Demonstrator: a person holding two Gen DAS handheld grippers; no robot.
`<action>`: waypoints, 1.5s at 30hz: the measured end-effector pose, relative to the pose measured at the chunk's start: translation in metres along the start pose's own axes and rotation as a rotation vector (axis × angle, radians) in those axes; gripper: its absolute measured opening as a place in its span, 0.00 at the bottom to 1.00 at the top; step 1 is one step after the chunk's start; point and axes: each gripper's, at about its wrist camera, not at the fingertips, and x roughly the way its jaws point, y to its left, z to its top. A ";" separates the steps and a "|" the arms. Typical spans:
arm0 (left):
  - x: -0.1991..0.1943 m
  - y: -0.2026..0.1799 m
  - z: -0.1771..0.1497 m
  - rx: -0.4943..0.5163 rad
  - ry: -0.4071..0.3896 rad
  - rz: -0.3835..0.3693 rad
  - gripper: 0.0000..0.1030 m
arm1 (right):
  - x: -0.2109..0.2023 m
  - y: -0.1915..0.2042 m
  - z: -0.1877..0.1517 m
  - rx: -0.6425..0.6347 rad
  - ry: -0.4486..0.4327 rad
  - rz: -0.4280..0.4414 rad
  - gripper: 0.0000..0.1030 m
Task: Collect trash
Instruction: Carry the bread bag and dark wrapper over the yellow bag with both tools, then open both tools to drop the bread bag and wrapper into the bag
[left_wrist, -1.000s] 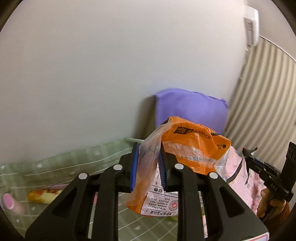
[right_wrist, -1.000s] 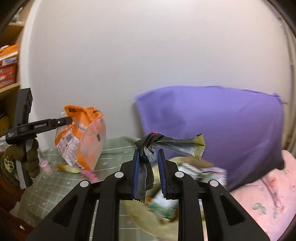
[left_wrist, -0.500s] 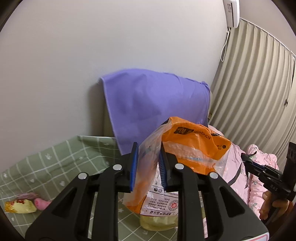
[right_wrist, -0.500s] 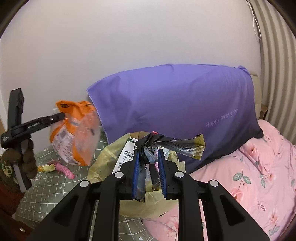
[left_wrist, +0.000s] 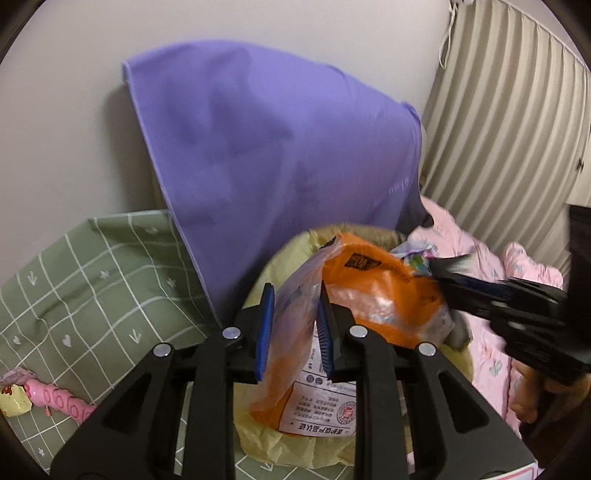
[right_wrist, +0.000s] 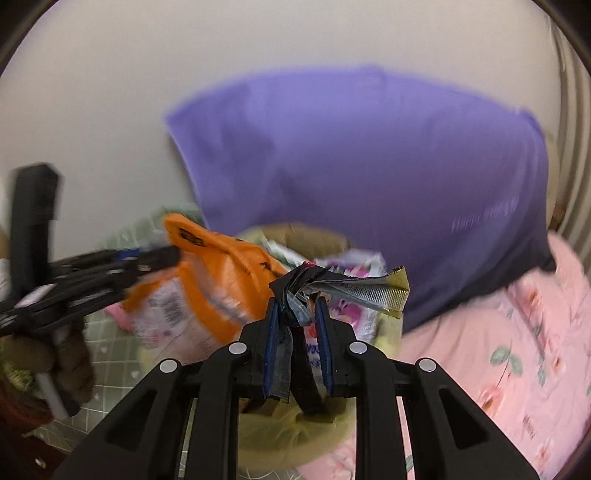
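My left gripper (left_wrist: 293, 325) is shut on an orange and clear plastic snack bag (left_wrist: 373, 295) and holds it over the mouth of a bin lined with a yellow bag (left_wrist: 291, 443). My right gripper (right_wrist: 295, 325) is shut on a crumpled dark foil wrapper (right_wrist: 343, 290), also above the yellow-lined bin (right_wrist: 295, 439). The orange bag (right_wrist: 207, 280) shows at the left of the right wrist view, with the left gripper (right_wrist: 147, 258) on it. The right gripper (left_wrist: 491, 291) shows at the right of the left wrist view. Other wrappers (right_wrist: 351, 295) lie in the bin.
A purple pillow (left_wrist: 280, 155) leans on the wall behind the bin. A green checked sheet (left_wrist: 92, 280) lies to the left, with a pink wrapper (left_wrist: 55, 398) and a yellow wrapper (left_wrist: 13, 400) on it. A pink floral quilt (right_wrist: 517, 350) lies to the right.
Both grippers have moved toward the bin, each still holding its trash. The orange bag and the foil wrapper now hang over the bin's mouth, close to each other.
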 end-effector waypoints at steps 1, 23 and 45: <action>0.002 -0.002 -0.002 0.010 0.006 0.005 0.21 | 0.007 -0.001 0.000 0.012 0.017 0.006 0.19; 0.037 -0.017 -0.005 0.100 0.074 -0.044 0.32 | 0.039 0.009 -0.020 -0.054 0.143 -0.029 0.19; -0.070 0.071 -0.024 -0.082 -0.033 -0.049 0.63 | -0.027 0.062 -0.018 -0.085 -0.065 -0.060 0.51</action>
